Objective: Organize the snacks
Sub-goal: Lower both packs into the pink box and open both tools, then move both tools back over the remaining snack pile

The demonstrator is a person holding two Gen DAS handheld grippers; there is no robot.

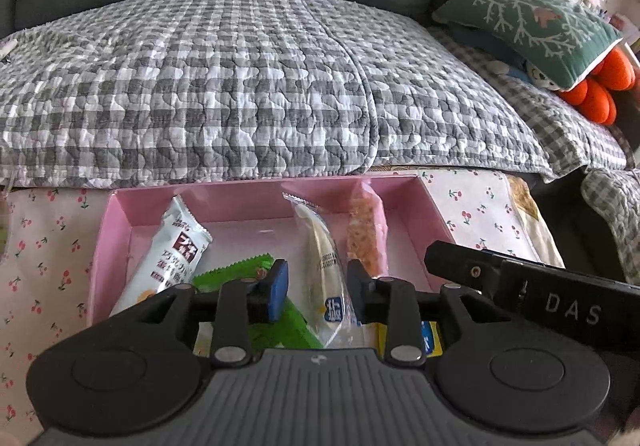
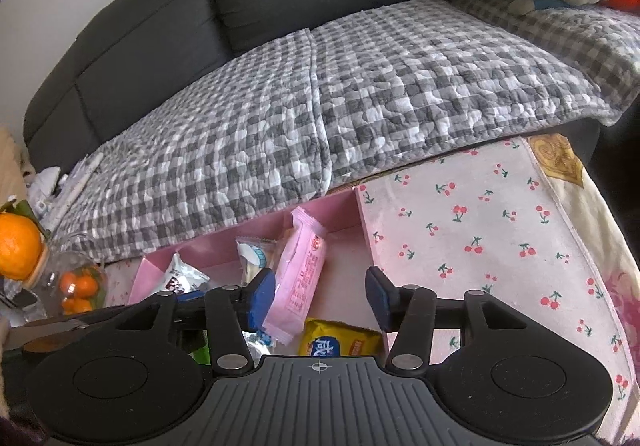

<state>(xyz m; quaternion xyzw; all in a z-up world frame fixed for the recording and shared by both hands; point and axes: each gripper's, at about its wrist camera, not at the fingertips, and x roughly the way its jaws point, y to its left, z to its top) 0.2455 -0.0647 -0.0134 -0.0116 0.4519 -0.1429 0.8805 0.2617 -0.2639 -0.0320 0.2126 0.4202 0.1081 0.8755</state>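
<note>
A pink tray (image 1: pixel 120 230) sits on a cherry-print cloth and holds several snack packs. In the left wrist view it holds a white pack (image 1: pixel 168 254), a green pack (image 1: pixel 232 274), a clear-wrapped pastry (image 1: pixel 324 270), an orange snack bar (image 1: pixel 366 234) and a yellow pack (image 1: pixel 434 340). My left gripper (image 1: pixel 318 286) is open above the tray, its fingers on either side of the pastry, not closed on it. In the right wrist view the tray (image 2: pixel 344 205) holds a pink pack (image 2: pixel 302 278), the yellow pack (image 2: pixel 340 340), the pastry (image 2: pixel 254 256) and the white pack (image 2: pixel 184 280). My right gripper (image 2: pixel 320 296) is open above the tray, empty.
A grey sofa with a checked quilt (image 1: pixel 240 85) lies right behind the tray. A green cushion (image 1: pixel 532 21) and orange plush (image 1: pixel 600 93) sit at the right. A glass jar of oranges (image 2: pixel 78 286) with a big orange (image 2: pixel 18 242) stands left. The right gripper's body (image 1: pixel 540 286) crosses the left view.
</note>
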